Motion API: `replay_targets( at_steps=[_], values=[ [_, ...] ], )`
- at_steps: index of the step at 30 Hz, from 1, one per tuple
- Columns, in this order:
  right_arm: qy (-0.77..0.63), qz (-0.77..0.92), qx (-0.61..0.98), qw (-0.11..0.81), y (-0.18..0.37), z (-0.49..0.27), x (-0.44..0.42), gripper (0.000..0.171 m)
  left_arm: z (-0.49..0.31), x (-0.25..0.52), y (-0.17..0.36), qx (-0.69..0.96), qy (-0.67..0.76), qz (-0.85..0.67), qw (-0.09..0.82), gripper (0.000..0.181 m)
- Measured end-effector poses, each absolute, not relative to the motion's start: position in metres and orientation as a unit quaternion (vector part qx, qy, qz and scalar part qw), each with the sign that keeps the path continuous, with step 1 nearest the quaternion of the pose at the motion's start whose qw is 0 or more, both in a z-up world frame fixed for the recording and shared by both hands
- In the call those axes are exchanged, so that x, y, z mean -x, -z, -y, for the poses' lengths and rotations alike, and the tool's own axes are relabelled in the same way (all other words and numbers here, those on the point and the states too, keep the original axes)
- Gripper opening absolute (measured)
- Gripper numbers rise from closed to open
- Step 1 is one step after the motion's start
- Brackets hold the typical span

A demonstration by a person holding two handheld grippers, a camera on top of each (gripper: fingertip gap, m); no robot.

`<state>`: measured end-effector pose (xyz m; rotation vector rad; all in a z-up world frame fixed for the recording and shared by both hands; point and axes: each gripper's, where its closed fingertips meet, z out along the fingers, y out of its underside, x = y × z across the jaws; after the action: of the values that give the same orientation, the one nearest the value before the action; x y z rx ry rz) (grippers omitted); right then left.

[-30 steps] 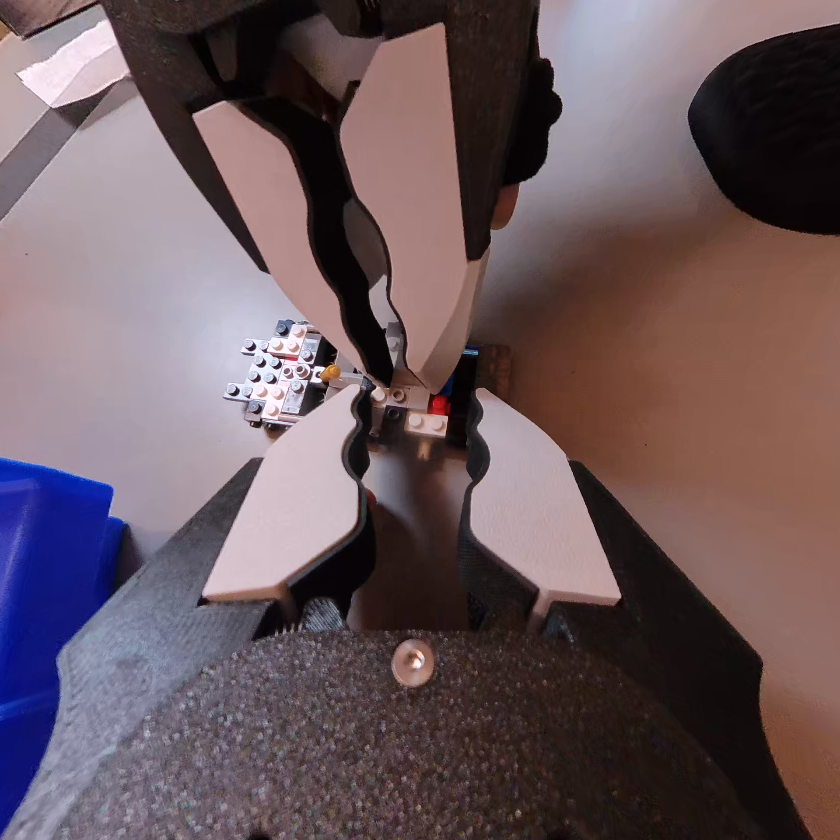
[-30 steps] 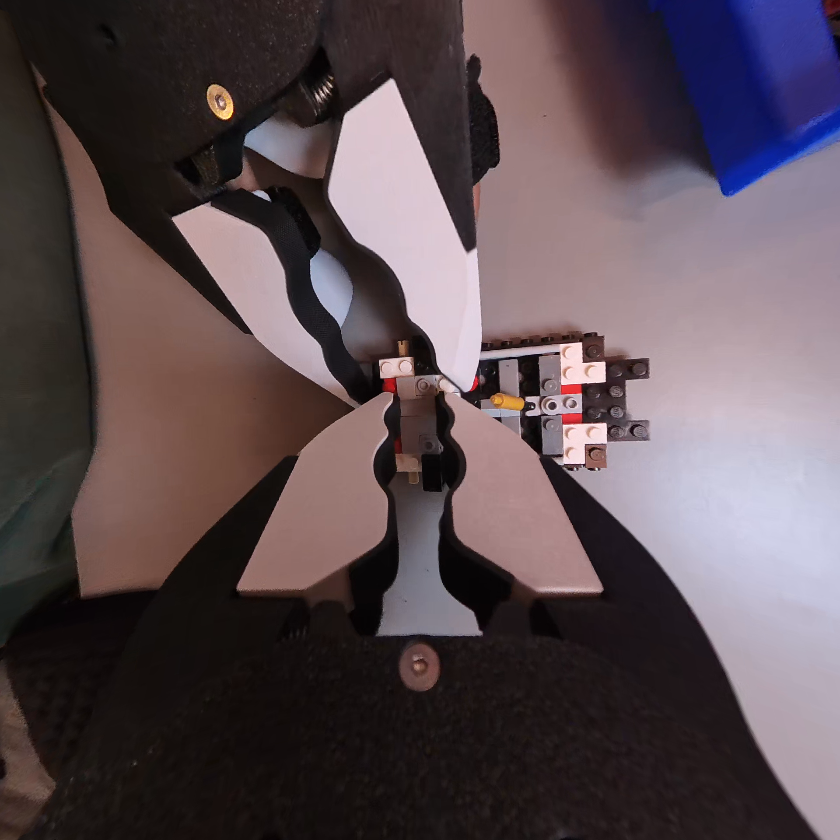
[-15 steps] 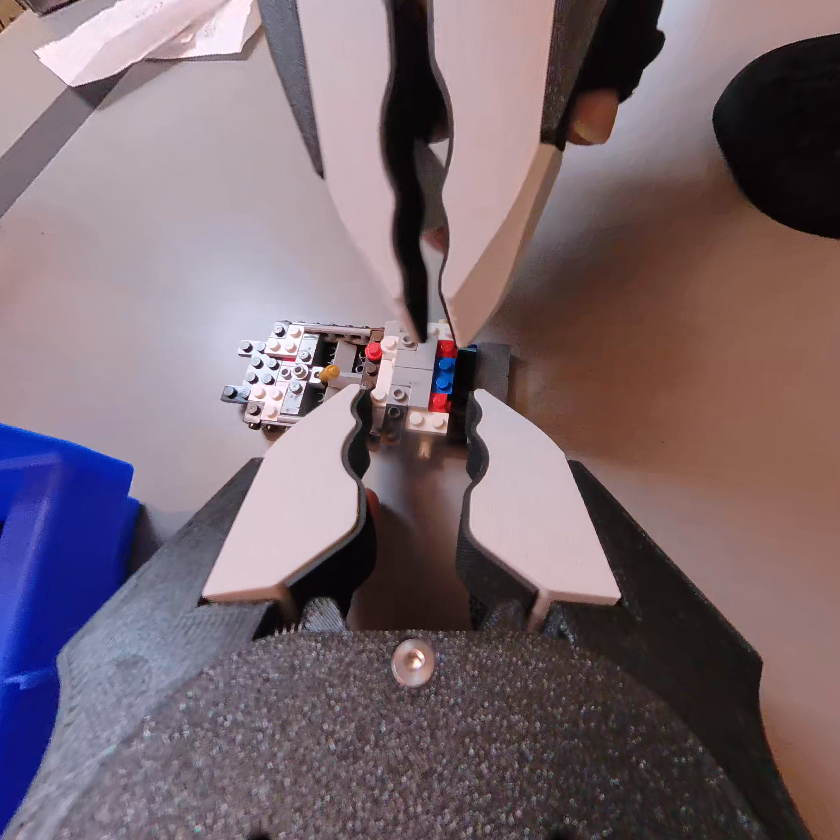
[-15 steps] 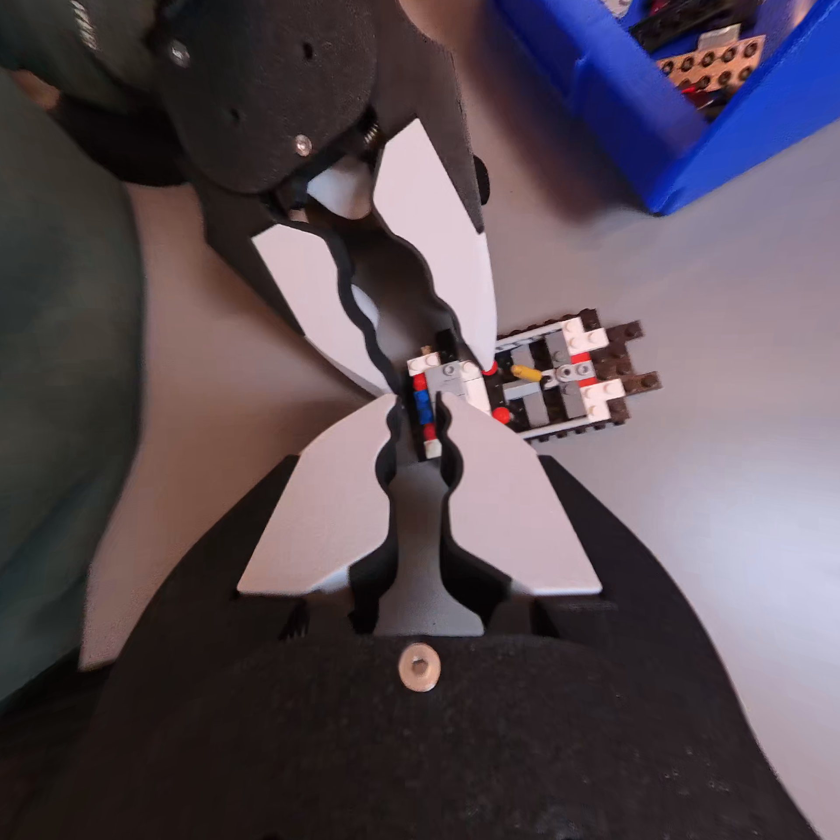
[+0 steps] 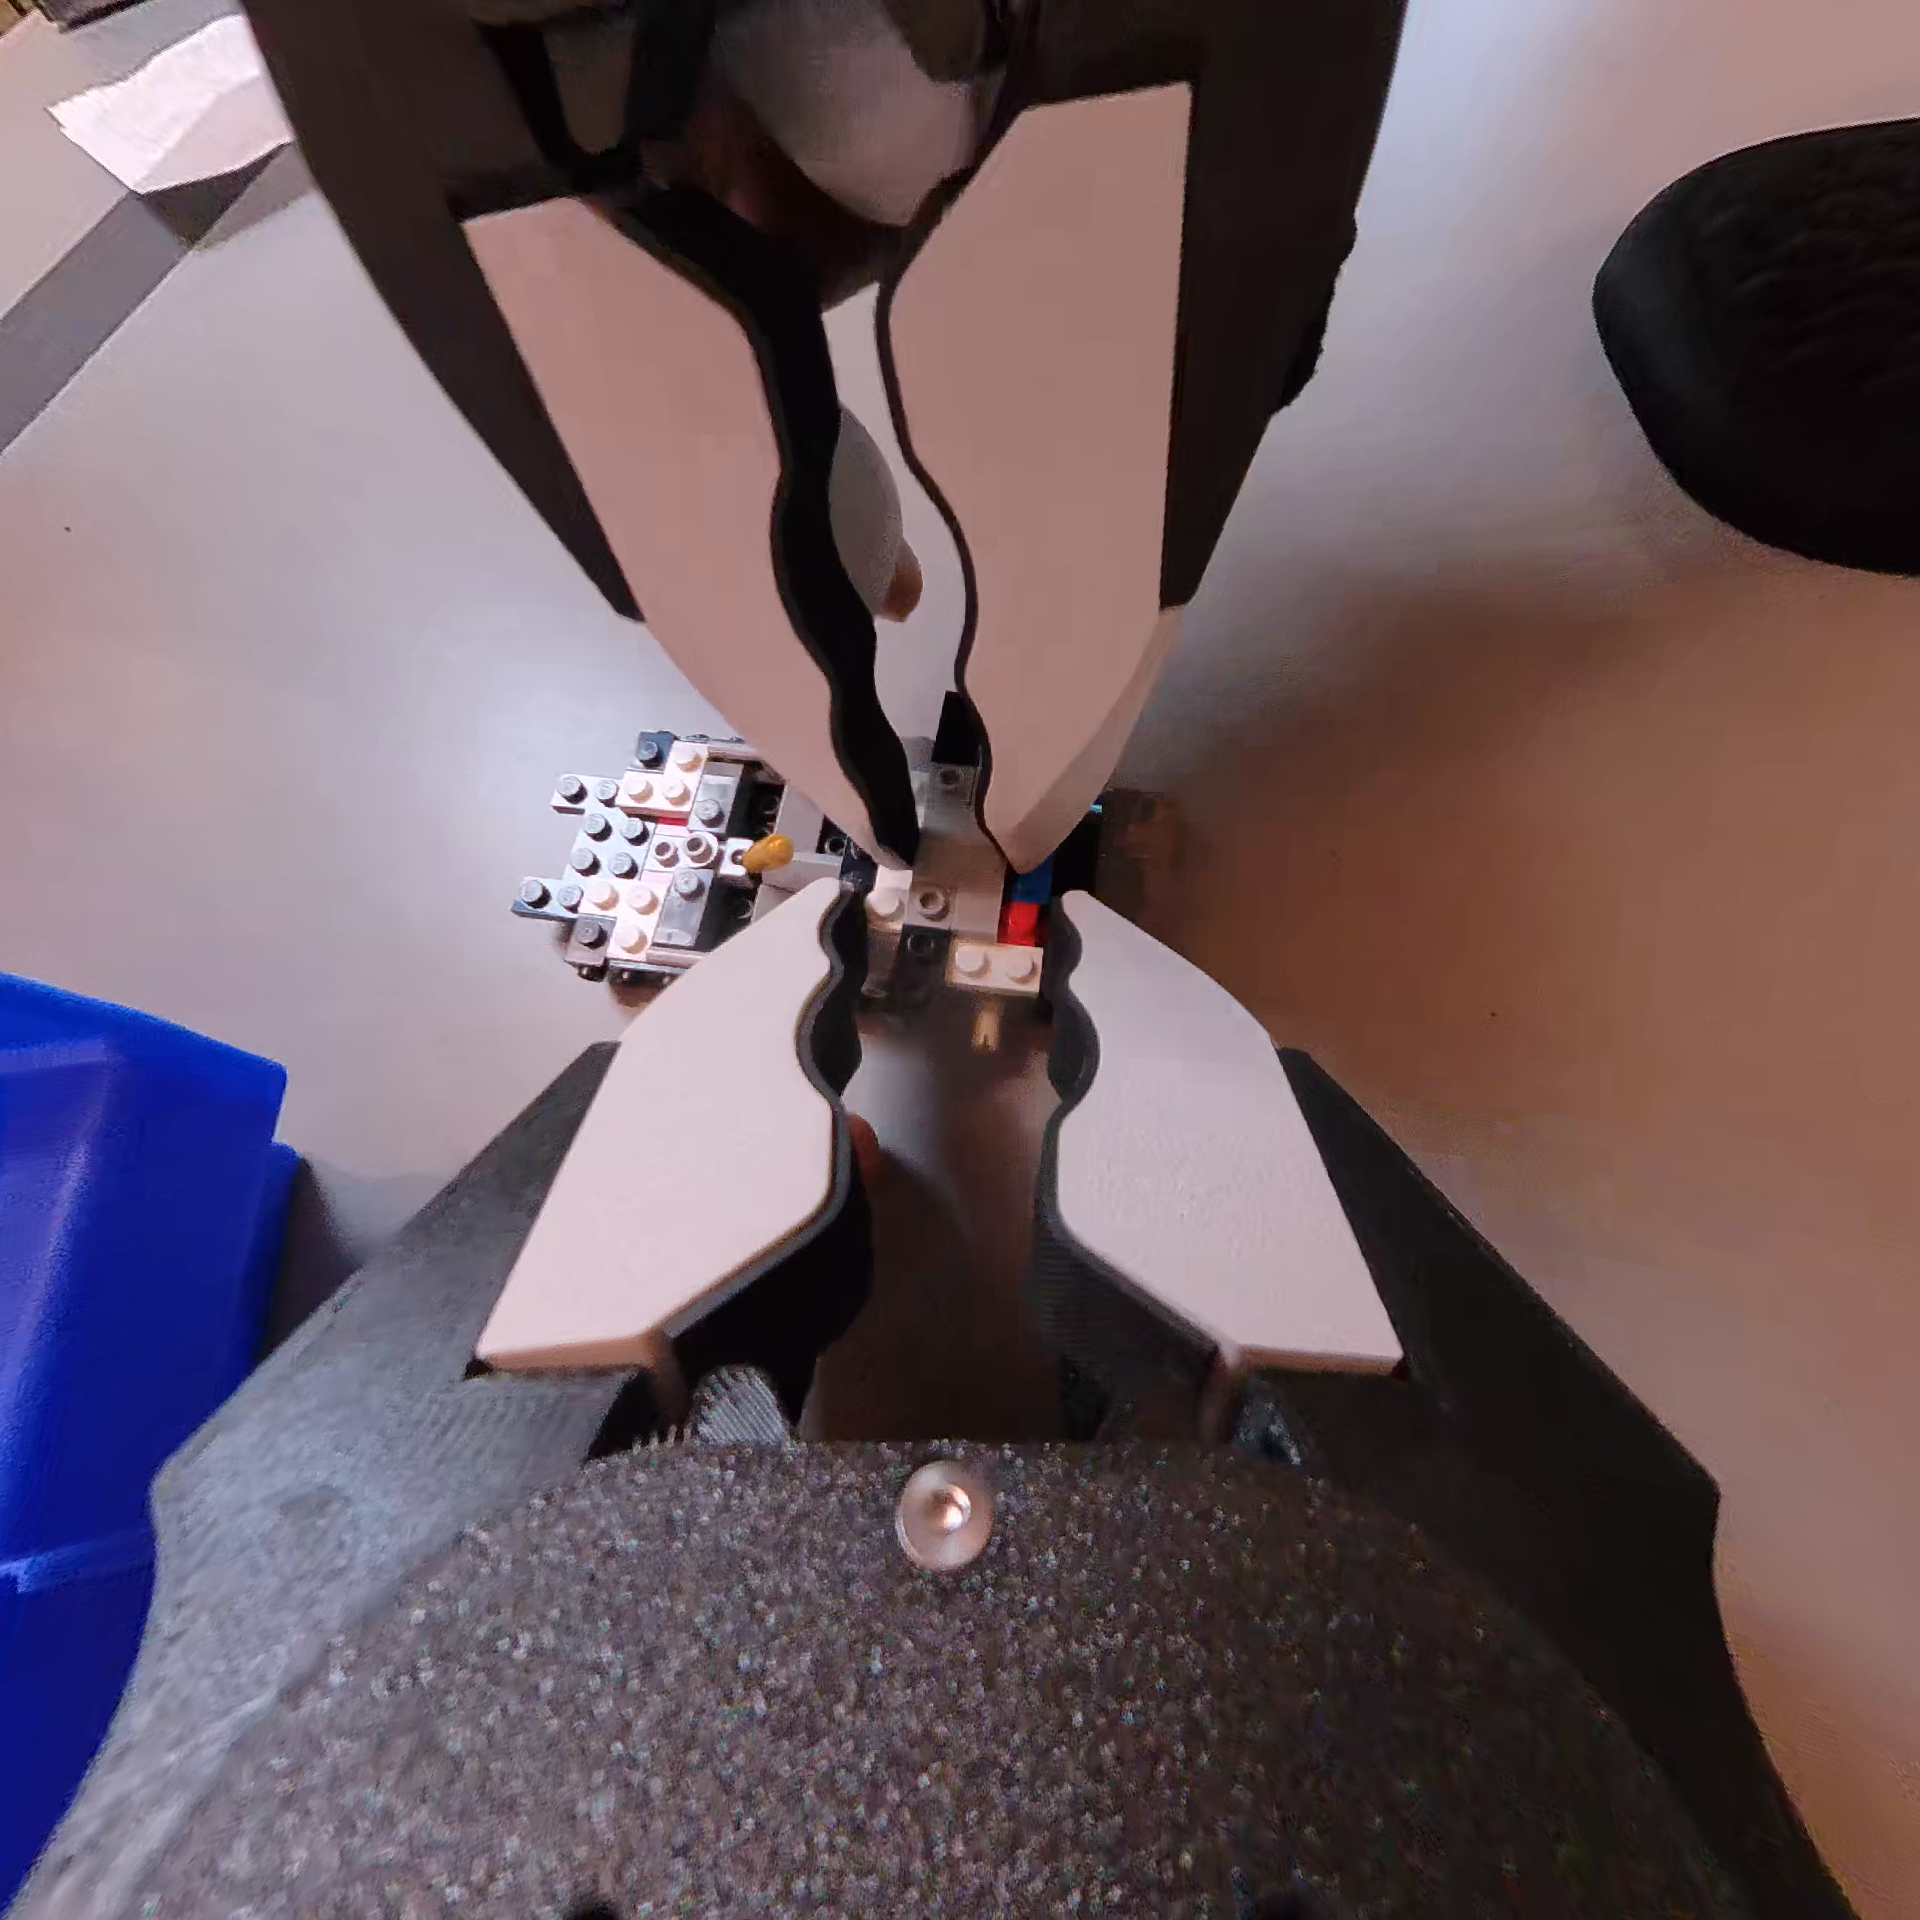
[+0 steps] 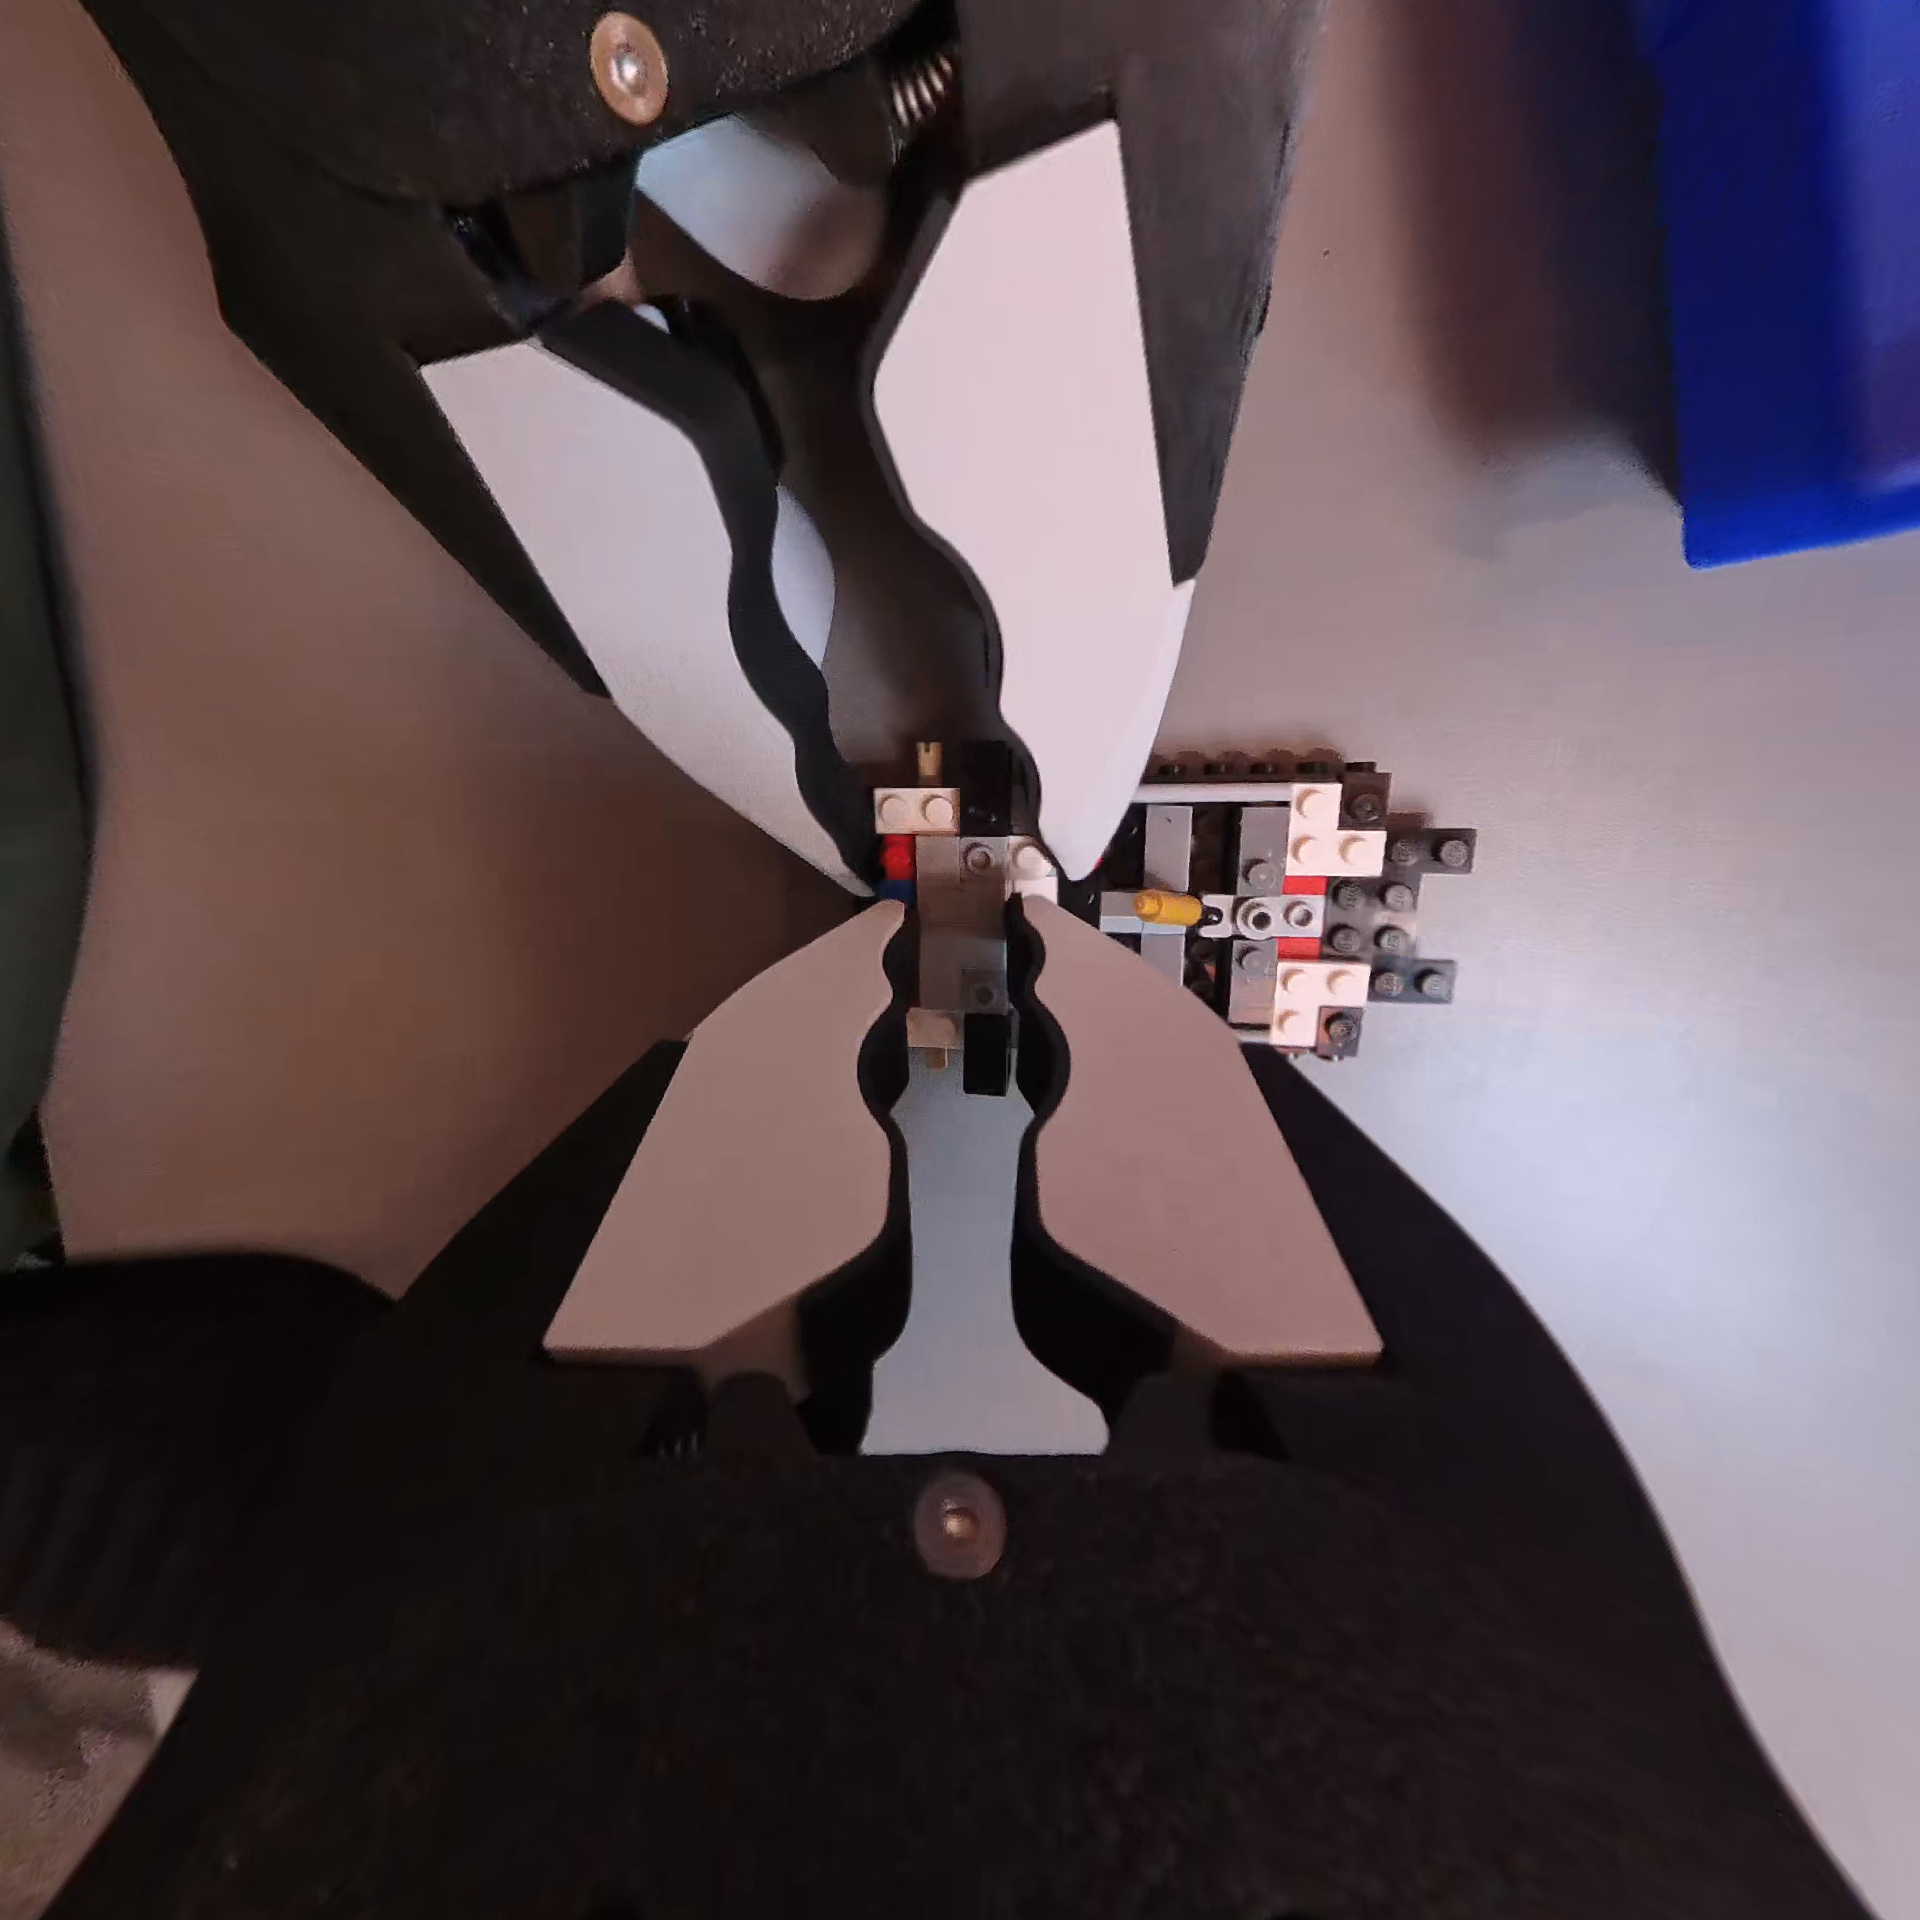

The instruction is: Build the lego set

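Left wrist view: both grippers' fingers (image 5: 727, 1091) clamp brick model (image 5: 935, 914); blue bin (image 5: 114, 1247) nearby.

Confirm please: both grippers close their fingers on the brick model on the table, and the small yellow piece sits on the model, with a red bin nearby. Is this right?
Not quite: the bin is blue, not red, as the left wrist view shows. The rest holds: the left gripper and right gripper grip the brick model, which carries the yellow piece.
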<state>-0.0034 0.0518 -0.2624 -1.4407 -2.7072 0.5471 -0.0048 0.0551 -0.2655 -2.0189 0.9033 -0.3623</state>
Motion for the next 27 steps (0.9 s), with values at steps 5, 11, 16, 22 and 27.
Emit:
replay_targets(
  at_steps=[5, 11, 16, 22, 27],
  values=[
    [-0.145, 0.892, 0.428, 0.012, 0.262, -0.052, 0.004, 0.015, -0.055, 0.005, 0.266, 0.810, 0.140, -0.365, 0.437, 0.033],
    [-0.159, 0.899, 0.407, 0.043, 0.262, -0.050, 0.005, 0.014, -0.053, 0.005, 0.266, 0.809, 0.140, -0.367, 0.437, 0.034],
    [-0.166, 0.900, 0.395, 0.073, 0.260, -0.049, 0.006, 0.014, -0.053, 0.005, 0.266, 0.810, 0.143, -0.366, 0.435, 0.034],
    [-0.268, 0.869, 0.403, 0.101, 0.239, -0.037, 0.018, 0.002, -0.057, 0.004, 0.266, 0.811, 0.139, -0.364, 0.436, 0.034],
    [-0.303, 0.843, 0.427, 0.123, 0.231, -0.036, 0.012, 0.002, -0.056, 0.005, 0.266, 0.810, 0.139, -0.365, 0.437, 0.033]
  ],
)
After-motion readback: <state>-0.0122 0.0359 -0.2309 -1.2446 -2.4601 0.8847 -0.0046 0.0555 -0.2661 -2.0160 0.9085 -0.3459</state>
